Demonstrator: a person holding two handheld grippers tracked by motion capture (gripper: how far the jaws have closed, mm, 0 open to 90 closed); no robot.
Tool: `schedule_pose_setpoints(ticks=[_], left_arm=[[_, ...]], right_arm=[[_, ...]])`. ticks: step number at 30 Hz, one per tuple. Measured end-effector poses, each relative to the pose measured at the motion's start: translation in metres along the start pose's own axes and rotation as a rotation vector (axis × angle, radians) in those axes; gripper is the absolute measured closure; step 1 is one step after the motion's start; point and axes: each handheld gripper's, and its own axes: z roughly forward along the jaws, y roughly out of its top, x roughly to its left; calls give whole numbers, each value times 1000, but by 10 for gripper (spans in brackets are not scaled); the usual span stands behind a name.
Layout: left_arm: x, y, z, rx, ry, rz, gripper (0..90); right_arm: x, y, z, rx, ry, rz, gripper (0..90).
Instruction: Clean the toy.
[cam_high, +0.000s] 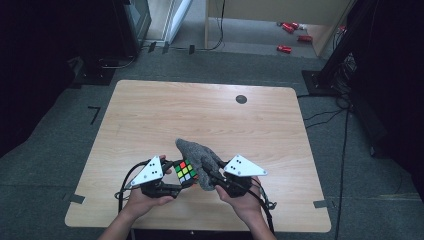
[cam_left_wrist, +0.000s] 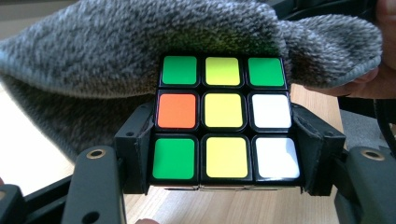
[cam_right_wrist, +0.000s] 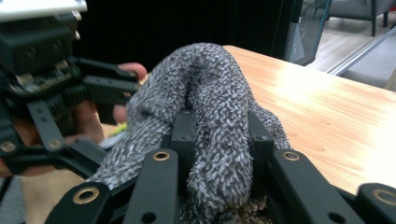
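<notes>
Multicoloured plastic puzzle cube (cam_left_wrist: 223, 122), clamped between the jaws of the left hand-held gripper (cam_high: 167, 176) just above the wooden tabletop (cam_high: 150, 115), steadied for wiping. Grey knitted cloth (cam_right_wrist: 210, 121), pinched tight in the right hand-held gripper (cam_high: 212, 176), draped over the cube's far side.

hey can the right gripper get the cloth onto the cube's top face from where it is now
Probably yes. The right gripper is clamped on the grey cloth, which already drapes against the cube held in the left gripper. Nothing stands between them; the left one grips the cube's sides, leaving its top face clear.
</notes>
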Motion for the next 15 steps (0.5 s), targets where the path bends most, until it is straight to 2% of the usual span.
schedule_pose_setpoints(ticks=[2, 4, 5, 8, 10, 11, 15], left_arm=[[3, 0, -3, -15, 4, -13, 348], [9, 1, -10, -55, 11, -44, 347], [12, 2, -14, -82, 14, -67, 348], [25, 1, -26, -177, 15, -167, 348], [33, -2, -31, -223, 0, -236, 348], [35, -3, -32, -236, -5, -257, 348], [31, -2, -28, -246, -31, -267, 348]], right_arm=[[-6, -6, 3, 20, -4, 7, 724], [-11, -13, 6, 51, -46, 1, 725], [-13, -15, 6, 53, -50, 16, 726], [-17, -17, 5, 30, -31, 59, 727], [-12, -16, 7, 22, -18, 39, 727], [-8, -16, 8, 16, -6, 27, 726], [6, -14, 12, -25, 19, -12, 727]])
